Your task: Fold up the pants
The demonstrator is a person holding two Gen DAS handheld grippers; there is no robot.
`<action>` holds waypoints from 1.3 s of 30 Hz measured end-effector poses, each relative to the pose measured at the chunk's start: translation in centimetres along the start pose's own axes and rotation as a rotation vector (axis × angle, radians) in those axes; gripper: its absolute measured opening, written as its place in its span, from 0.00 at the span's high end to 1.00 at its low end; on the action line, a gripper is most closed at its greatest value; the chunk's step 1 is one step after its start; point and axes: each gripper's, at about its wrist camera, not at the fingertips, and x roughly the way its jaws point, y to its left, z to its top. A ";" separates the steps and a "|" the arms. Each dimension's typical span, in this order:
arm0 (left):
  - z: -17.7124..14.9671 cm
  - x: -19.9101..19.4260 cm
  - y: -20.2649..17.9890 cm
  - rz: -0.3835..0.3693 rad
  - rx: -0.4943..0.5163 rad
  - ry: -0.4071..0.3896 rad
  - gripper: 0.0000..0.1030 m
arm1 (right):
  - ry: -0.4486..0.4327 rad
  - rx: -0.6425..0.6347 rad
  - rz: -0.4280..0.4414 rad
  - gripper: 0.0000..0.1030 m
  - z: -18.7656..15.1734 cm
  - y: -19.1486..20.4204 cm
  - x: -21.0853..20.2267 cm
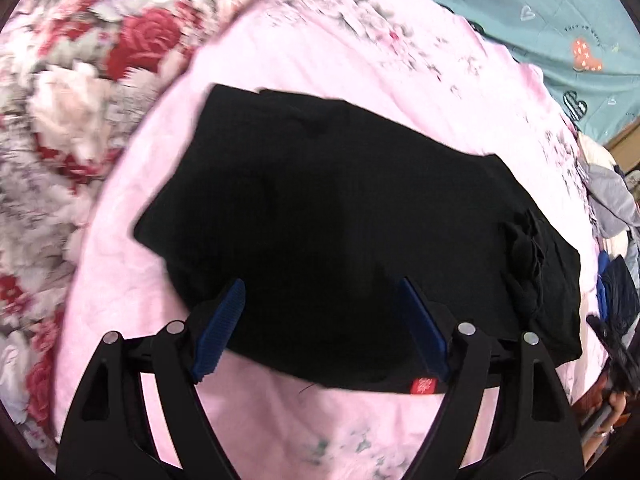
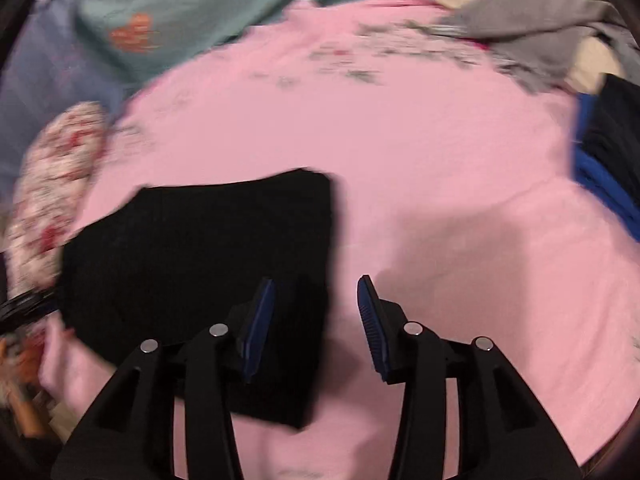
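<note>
Pink bedsheet [image 1: 360, 60] lay under the folded black pants [image 1: 320, 220], centre frame. Your left gripper [image 1: 322, 330] hung released above them; your right gripper [image 2: 316, 330] stood parted, holding nothing. You should have smoothed the edges before withdrawing.

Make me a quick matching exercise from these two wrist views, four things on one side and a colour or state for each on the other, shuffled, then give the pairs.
Column one:
1. pants
2. bedsheet
3. left tongs
4. small tag on the pants' near edge

Column two:
A. red
B. open, nothing between the fingers
C. black, folded flat
D. pink, with a faint flower print

Pairs: 1-C, 2-D, 3-B, 4-A
</note>
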 end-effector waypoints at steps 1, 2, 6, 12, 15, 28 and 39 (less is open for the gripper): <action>0.0 -0.6 0.2 0.010 -0.009 -0.015 0.22 | 0.024 -0.027 0.066 0.56 -0.3 0.9 -0.1; 0.1 -1.3 0.5 0.017 -0.024 -0.034 0.22 | 0.049 -0.056 0.107 0.54 -0.7 1.5 0.1; 0.3 -3.8 2.7 0.027 -0.099 -0.105 0.20 | 0.074 -0.138 -0.138 0.53 -1.4 2.3 2.2; 0.9 -1.8 6.6 -0.037 -0.200 0.002 0.24 | -0.010 -0.029 0.003 0.46 -0.5 3.0 0.4; 0.8 0.1 7.0 -0.056 -0.245 0.044 0.35 | -0.017 -0.011 0.045 0.46 -0.2 2.8 0.1; 3.4 3.5 5.6 -0.070 -0.224 0.096 0.24 | 0.011 0.019 0.121 0.46 0.5 3.5 1.6; 3.0 -0.5 1.3 0.058 -0.018 -0.038 0.83 | -0.041 0.025 0.144 0.46 0.2 2.7 0.8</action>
